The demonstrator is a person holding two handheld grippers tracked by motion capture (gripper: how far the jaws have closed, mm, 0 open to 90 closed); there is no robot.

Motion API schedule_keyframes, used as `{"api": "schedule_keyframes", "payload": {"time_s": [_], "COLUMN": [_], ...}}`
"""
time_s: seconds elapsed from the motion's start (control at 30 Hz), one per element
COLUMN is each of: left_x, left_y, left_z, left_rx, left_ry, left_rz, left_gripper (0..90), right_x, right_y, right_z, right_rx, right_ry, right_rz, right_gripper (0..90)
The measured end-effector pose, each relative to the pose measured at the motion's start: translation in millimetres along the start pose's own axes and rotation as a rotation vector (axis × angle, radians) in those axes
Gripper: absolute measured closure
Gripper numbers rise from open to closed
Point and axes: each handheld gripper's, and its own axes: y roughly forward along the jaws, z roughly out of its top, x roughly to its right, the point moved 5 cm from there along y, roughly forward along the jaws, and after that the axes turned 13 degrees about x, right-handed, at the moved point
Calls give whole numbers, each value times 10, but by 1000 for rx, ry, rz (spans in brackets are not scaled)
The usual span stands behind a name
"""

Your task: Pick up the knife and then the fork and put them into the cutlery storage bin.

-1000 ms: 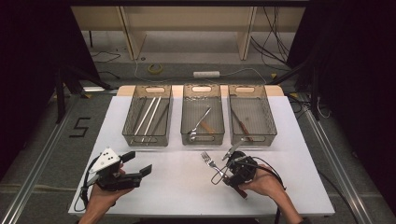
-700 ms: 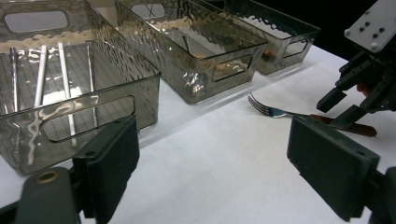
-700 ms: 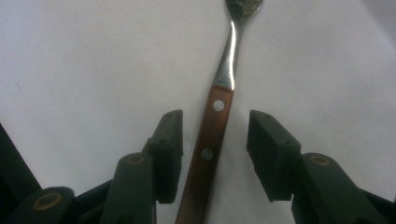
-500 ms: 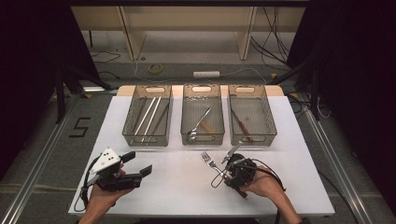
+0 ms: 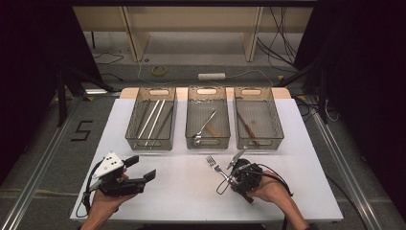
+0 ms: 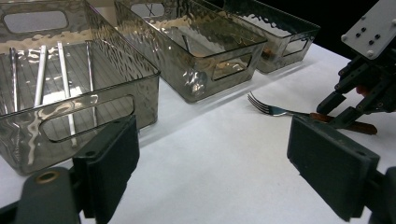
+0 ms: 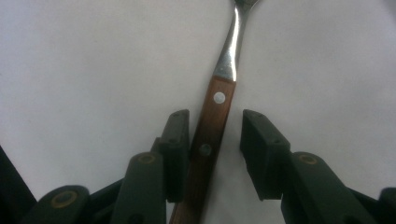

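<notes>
A fork (image 5: 215, 166) with a brown wooden handle lies on the white table (image 5: 182, 191), tines toward the bins. My right gripper (image 5: 231, 176) sits low over its handle. In the right gripper view the handle (image 7: 211, 126) runs between the jaws. The left pad (image 7: 177, 135) touches it and the right pad (image 7: 257, 140) stands a small gap away, so the gripper is open; its jaws have just been closing. My left gripper (image 5: 141, 167) hovers at the table's front left, wide open with nothing between its jaws. Its own view shows the fork (image 6: 268, 108) and the right gripper (image 6: 337, 114) farther off.
Three clear plastic bins stand in a row at the back. The left bin (image 5: 149, 146) holds several long metal sticks, the middle bin (image 5: 207, 144) a spoon (image 5: 203, 128), the right bin (image 5: 261, 142) a brown-handled knife (image 5: 246, 127). Cables lie on the floor beyond.
Both hands keep their places. The right gripper's jaws look drawn slightly closer about the fork handle; the fork has not moved.
</notes>
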Motion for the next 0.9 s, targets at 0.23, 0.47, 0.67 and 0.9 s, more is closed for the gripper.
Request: {"api": "schedule_keyframes", "payload": {"time_s": [0.23,0.47,0.67,0.9], "left_x": [-1,3,5,5], "left_y": [-2,3,2,3], "left_z": [3,-4,-6,-4], "left_rx": [0,-2,-4,-2], "left_ry": [2,3,5,4], "left_rz": [0,0,1,0], "left_gripper": [165,165,165,165], "right_x": [-5,-16,-18,4], "right_y": [3,3,4,3], "right_z": [1,2,4,7], "right_rx": [-3,-10,-11,-16], "right_ry": [-19,-29,-38,-34], "right_rz": [-7,-3,1,-1], "right_gripper": [655,690,714,763]}}
